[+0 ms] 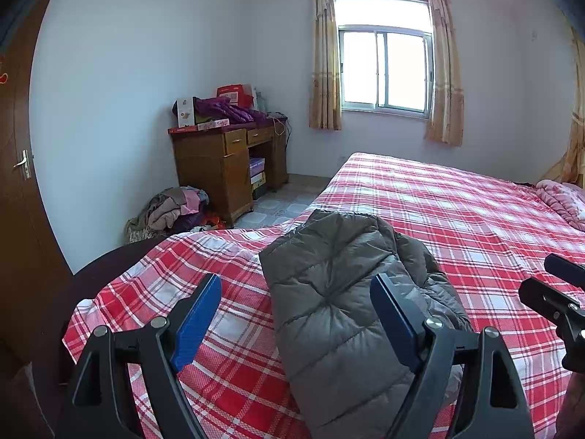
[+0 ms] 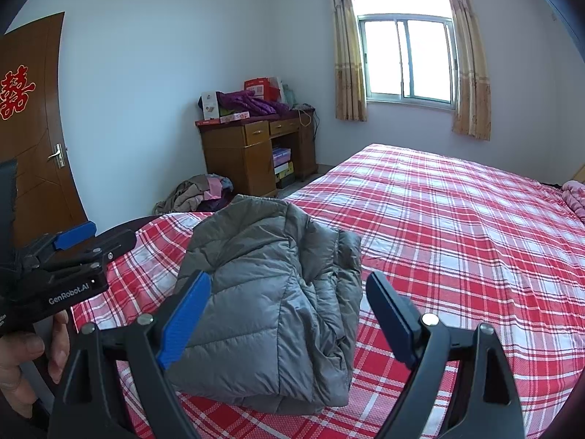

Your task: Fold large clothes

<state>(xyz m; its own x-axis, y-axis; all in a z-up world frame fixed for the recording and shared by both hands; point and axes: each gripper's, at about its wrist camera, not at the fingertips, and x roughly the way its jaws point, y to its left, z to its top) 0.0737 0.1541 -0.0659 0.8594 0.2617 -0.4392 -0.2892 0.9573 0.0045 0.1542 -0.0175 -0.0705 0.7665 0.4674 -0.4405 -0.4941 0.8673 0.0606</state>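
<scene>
A grey quilted puffer jacket (image 1: 340, 292) lies folded into a compact bundle on the red and white plaid bed (image 1: 475, 212). My left gripper (image 1: 296, 292) hovers in front of it, jaws wide open, with nothing pinched between its blue pads. In the right wrist view the same jacket (image 2: 270, 292) sits on the plaid sheet (image 2: 457, 219), and my right gripper (image 2: 289, 292) is open above its near end, not touching it. At the left edge of that view the left gripper (image 2: 73, 245) appears, held by a hand (image 2: 33, 351). Part of the right gripper shows at the right edge of the left wrist view.
A wooden desk (image 1: 226, 161) piled with boxes and purple clothing stands against the far wall. A heap of clothes (image 1: 175, 212) lies on the floor beside it. A brown door (image 2: 33, 139) is at the left, a curtained window (image 1: 384, 69) behind the bed, and a pink quilt (image 1: 563, 201) at the bed's far right.
</scene>
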